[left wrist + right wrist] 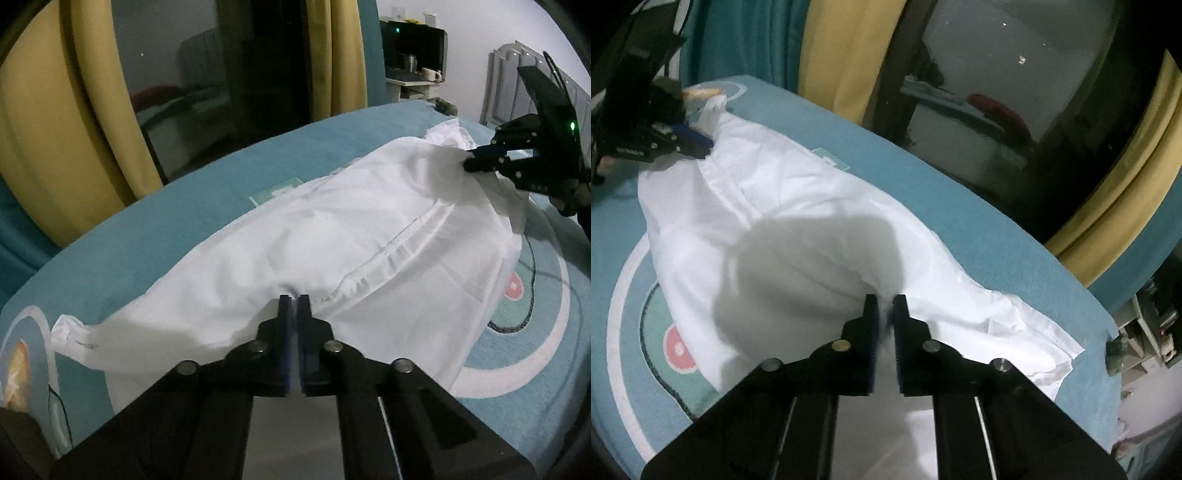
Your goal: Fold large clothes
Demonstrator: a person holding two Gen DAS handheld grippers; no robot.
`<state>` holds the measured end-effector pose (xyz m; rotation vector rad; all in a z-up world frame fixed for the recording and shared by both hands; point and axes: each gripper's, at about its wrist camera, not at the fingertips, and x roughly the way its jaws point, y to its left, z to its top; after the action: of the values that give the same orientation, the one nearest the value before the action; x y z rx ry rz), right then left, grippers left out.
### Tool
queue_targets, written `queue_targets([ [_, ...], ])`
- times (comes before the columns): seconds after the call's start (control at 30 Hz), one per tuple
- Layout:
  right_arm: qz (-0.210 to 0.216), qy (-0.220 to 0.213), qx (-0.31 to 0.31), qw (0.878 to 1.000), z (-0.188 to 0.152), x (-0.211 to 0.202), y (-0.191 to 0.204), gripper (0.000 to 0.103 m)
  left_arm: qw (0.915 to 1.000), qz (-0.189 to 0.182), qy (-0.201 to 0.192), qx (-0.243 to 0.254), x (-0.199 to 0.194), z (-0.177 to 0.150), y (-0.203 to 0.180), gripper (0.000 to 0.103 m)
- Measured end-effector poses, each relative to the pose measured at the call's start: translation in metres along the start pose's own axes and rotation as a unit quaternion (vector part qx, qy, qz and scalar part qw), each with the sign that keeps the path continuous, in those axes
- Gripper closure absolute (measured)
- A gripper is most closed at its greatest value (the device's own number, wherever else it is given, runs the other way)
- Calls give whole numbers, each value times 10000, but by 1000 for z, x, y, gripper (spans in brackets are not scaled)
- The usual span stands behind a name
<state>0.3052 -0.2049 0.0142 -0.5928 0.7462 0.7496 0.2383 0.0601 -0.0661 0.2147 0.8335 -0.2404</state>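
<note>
On a teal patterned bedspread point(369, 122), a white garment point(295, 251) lies stretched lengthwise, running from about 8 o'clock to 2 o'clock in the left wrist view, with a stitched seam point(388, 254) along its top layer. The left gripper point(294, 299) has its jaws pressed together on a pinch of the white cloth at the near edge, at 6 o'clock of its own camera. The right gripper point(885, 301) is likewise clamped on a tuck of fabric, only a sliver of cloth showing between its pads; in the left view it appears at 2 o'clock, lifting a corner clear of the bed. Holding the two ends well apart likely keeps the cloth taut and even, so that one edge can be carried over in a fold. Yellow curtains point(44, 122) and a dark window point(1015, 92) stand behind the bed.
</note>
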Motion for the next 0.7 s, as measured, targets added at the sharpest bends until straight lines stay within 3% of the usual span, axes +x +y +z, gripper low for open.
queue_targets([
  [0.23,-135,-246,336,9990,20,-7,-29,100,9986,205,-489,-36,-26,36,5,103],
  [0.4,-70,-268,648,9975,41,15,-50,100,9982,333,-415,-276,-8,57,30,103],
  [0.6,-228,-41,992,9948,61,54,-68,100,9988,-342,-207,-291,-18,55,19,102],
  [0.7,-186,114,1388,9901,67,74,-82,100,9992,-400,80,25,-10,43,7,88],
])
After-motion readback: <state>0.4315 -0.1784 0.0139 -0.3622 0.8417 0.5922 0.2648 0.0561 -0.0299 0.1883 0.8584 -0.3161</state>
